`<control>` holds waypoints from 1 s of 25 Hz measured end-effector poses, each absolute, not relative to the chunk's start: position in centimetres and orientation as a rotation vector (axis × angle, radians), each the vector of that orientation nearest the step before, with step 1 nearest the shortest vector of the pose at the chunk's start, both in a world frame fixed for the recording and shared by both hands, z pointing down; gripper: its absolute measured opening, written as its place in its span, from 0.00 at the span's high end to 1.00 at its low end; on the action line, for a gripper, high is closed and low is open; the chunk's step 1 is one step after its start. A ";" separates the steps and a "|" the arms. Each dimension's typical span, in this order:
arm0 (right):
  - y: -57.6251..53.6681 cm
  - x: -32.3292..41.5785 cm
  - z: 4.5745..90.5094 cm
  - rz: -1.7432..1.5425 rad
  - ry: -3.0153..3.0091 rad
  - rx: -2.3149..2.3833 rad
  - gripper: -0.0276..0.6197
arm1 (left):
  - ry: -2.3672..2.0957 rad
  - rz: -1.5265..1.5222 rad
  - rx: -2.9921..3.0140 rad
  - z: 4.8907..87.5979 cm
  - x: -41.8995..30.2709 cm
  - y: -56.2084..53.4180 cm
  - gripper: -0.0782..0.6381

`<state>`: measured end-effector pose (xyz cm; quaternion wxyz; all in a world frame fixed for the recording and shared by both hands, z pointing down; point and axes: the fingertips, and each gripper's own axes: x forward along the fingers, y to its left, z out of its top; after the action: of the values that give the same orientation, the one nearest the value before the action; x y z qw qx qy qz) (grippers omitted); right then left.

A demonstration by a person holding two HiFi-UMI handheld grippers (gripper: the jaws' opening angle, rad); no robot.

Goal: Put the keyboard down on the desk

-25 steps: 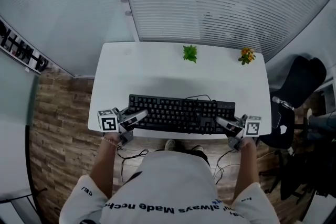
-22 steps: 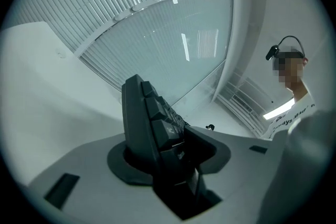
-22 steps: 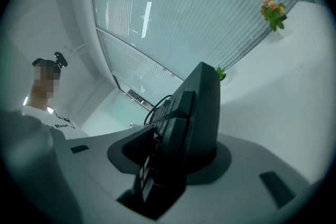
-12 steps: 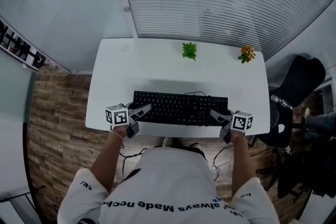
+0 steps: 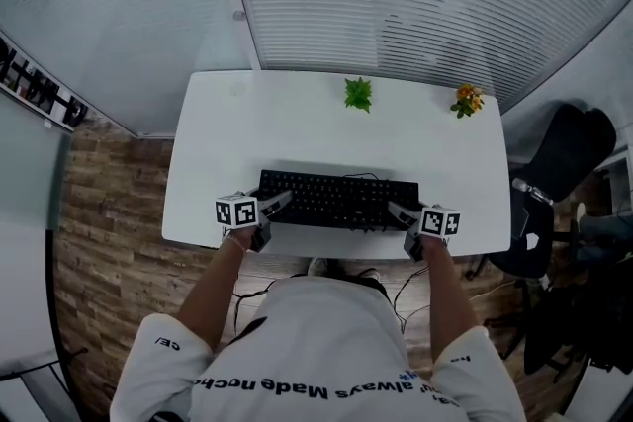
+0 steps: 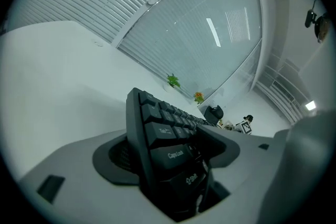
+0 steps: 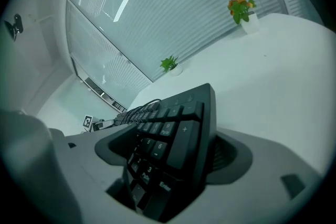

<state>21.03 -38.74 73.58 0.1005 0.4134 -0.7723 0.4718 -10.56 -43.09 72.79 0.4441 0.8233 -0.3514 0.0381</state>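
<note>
The black keyboard (image 5: 336, 200) lies lengthwise on the white desk (image 5: 297, 128), near its front edge. My left gripper (image 5: 281, 204) is at its left end and my right gripper (image 5: 397, 211) at its right end. In the left gripper view the keyboard's left end (image 6: 157, 134) stands between the jaws of the left gripper (image 6: 173, 165), which are opening, with a gap showing beside the keyboard. In the right gripper view the number-pad end (image 7: 178, 134) sits between the jaws of the right gripper (image 7: 173, 165), also opening. Its cable (image 5: 371, 181) runs off the back.
A small green plant (image 5: 357, 95) and a pot of orange flowers (image 5: 466, 101) stand at the desk's far edge by the blinds. A dark chair (image 5: 559, 153) is off the desk's right side. Cables hang under the front edge over the wooden floor.
The keyboard has sunk toward the desk and looks smaller from above. Both grippers came inward with it and sit closer together at its ends.
</note>
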 end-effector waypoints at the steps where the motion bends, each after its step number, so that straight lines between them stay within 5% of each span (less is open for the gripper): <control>1: -38.7 21.2 74.1 1.387 -2.262 1.233 0.32 | -0.887 0.117 2.033 73.4 -10.6 -43.0 0.41; 25: -38.8 22.6 77.9 1.151 -1.957 1.411 0.23 | -1.125 0.418 2.026 76.3 -10.9 -43.1 0.34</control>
<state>22.56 -38.81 77.93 0.2320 0.5133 -0.7122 0.4188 -10.90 -43.11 76.35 0.3834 0.7947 -0.4411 0.1641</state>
